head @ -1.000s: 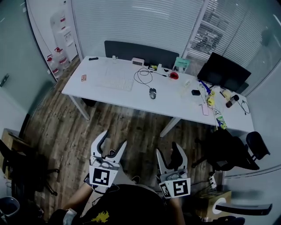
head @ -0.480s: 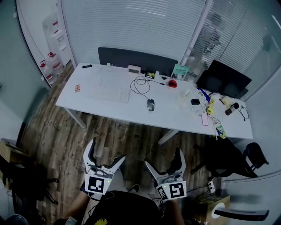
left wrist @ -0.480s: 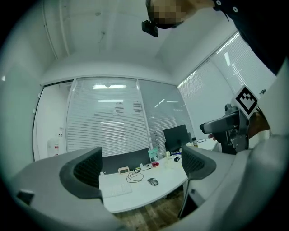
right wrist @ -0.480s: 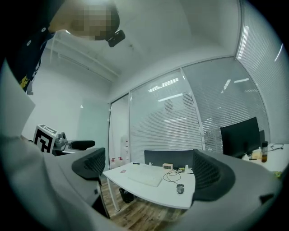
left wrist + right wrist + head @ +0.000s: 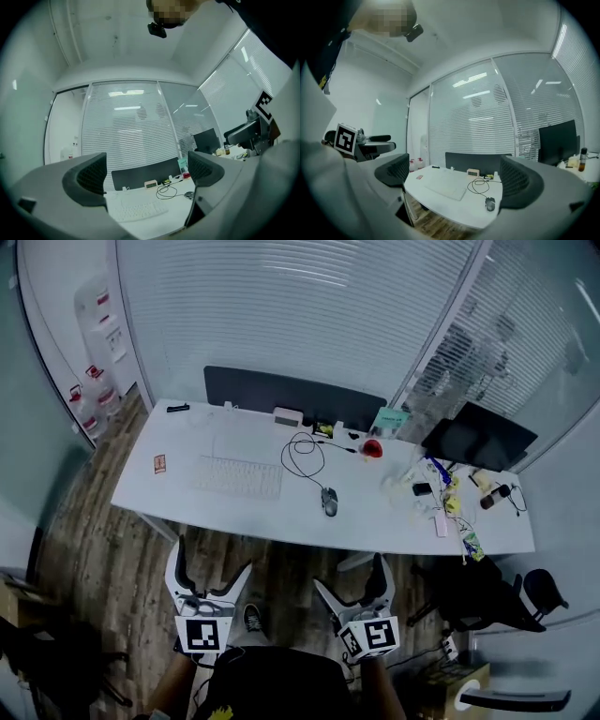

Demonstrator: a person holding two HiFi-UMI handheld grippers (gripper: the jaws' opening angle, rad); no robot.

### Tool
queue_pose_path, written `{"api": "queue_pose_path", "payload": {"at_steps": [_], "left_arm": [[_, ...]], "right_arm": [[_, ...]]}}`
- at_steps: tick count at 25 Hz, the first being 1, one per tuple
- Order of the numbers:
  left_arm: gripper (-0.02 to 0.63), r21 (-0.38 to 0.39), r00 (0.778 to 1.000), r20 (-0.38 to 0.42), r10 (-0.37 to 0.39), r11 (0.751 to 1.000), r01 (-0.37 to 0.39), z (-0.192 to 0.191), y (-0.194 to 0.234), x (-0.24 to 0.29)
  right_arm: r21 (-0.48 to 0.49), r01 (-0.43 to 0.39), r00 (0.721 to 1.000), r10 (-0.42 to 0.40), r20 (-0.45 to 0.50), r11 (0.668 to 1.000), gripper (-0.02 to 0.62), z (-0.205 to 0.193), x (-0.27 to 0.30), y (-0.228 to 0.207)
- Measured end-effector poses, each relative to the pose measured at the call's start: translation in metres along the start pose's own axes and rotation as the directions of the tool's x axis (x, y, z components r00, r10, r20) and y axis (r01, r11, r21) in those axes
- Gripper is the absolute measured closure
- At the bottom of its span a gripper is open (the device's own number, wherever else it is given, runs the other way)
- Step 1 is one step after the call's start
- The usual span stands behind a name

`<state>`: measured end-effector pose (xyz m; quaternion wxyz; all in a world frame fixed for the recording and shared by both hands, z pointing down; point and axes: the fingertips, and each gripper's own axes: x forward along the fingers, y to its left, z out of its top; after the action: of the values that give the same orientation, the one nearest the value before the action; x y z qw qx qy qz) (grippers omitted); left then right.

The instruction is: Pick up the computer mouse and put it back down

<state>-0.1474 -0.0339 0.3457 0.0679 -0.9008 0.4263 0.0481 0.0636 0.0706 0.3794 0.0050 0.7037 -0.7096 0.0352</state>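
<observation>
while two tongs (image 5: 212, 559) (image 5: 349, 575) gape, one mouse (image 5: 329, 502).

The clutter (image 5: 446, 507) at the right end of the desk (image 5: 141, 488) is too small to name, and the print on the card (image 5: 159, 464) can't be read. In the left gripper view the mouse (image 5: 189, 194) sits half hidden behind a jaw. The person's torso (image 5: 272, 685) runs off the head view's bottom edge
</observation>
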Motion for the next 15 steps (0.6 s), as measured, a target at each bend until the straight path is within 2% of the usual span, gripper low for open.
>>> {"api": "queue_pose_path", "payload": {"at_steps": [3, 7, 11, 15], "left_arm": [[0.081, 0.003, 0.999, -0.048, 0.0, 1.0, 0.0, -0.032, 0.035, 0.022], [0.081, 0.016, 0.996, -0.085, -0.013, 1.0, 0.014, -0.079, 0.064, 0.053], [0.082, -0.019, 0.99, -0.133, -0.037, 0.999, 0.035, -0.114, 0.068, 0.079], [0.083, -0.011, 0.982, -0.168, -0.082, 0.997, 0.082, -0.144, 0.057, 0.111]], "right_arm": [[0.045, 0.043, 0.995, -0.039, -0.09, 0.998, -0.002, -0.029, 0.032, -0.01], [0.032, 0.108, 0.981, -0.101, -0.166, 0.994, -0.002, -0.057, 0.06, -0.029], [0.026, 0.161, 0.965, -0.152, -0.214, 0.987, 0.0, -0.08, 0.088, -0.054], [0.009, 0.205, 0.944, -0.196, -0.264, 0.979, 0.008, -0.109, 0.12, -0.085]]}}
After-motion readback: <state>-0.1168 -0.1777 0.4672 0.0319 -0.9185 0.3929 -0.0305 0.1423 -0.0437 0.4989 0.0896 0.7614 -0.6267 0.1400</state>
